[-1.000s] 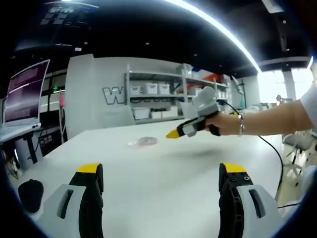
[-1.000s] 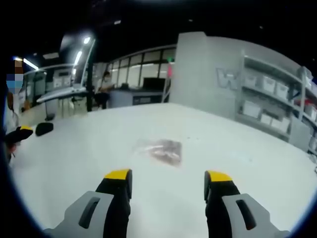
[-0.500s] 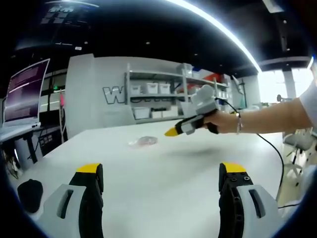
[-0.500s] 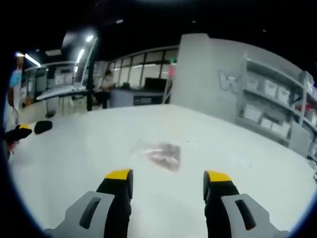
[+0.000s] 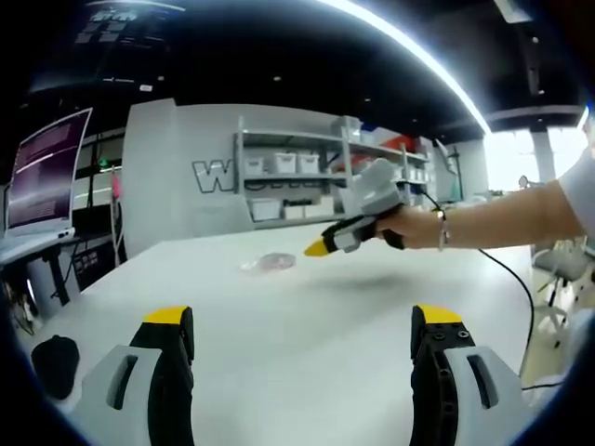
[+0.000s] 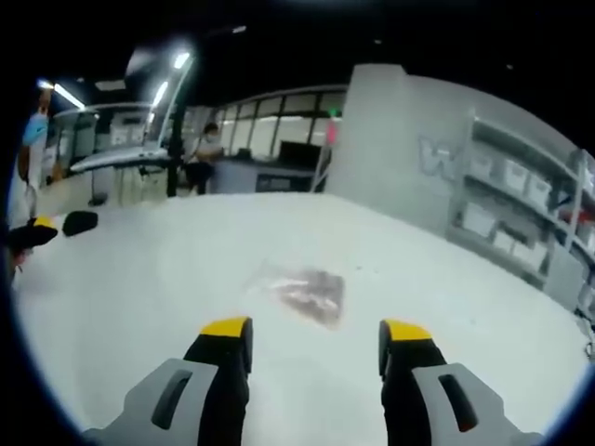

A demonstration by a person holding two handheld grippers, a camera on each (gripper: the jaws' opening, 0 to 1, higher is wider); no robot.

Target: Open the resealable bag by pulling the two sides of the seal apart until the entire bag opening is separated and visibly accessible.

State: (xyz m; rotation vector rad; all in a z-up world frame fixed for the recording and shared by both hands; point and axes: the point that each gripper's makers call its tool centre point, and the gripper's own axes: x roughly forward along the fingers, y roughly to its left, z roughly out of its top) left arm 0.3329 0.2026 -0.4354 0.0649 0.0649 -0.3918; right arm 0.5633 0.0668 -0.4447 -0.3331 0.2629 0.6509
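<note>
In the left gripper view, your left gripper (image 5: 301, 330) reaches out low over a wide white table (image 5: 307, 325), its two yellow-tipped jaws set well apart with nothing between them. Far across the table lies the resealable bag (image 5: 268, 263), small, clear and flat on the surface, with something pinkish inside; whether its seal is closed is too small to tell. From the right, your right gripper (image 5: 358, 223) comes in, held in your hand (image 5: 414, 230), its yellow tip pointing toward the bag and hanging above the table near it, not touching it. From this angle you cannot tell how its jaws stand. A dark rounded object (image 5: 58, 364) sits on the table at the lower left. Behind the table stand shelves (image 5: 297, 181) with white bins, and a screen (image 5: 42, 177) glows at the left.

In the right gripper view, your right gripper (image 6: 316, 334) shows its two yellow-tipped jaws apart and empty. The bag (image 6: 305, 291) lies flat on the white table (image 6: 139, 297) just beyond the jaw tips, roughly centred between them, apart from both. At the far left edge, a yellow jaw tip of your left gripper (image 6: 28, 232) peeks in, with a dark object (image 6: 80, 222) on the table near it.
</note>
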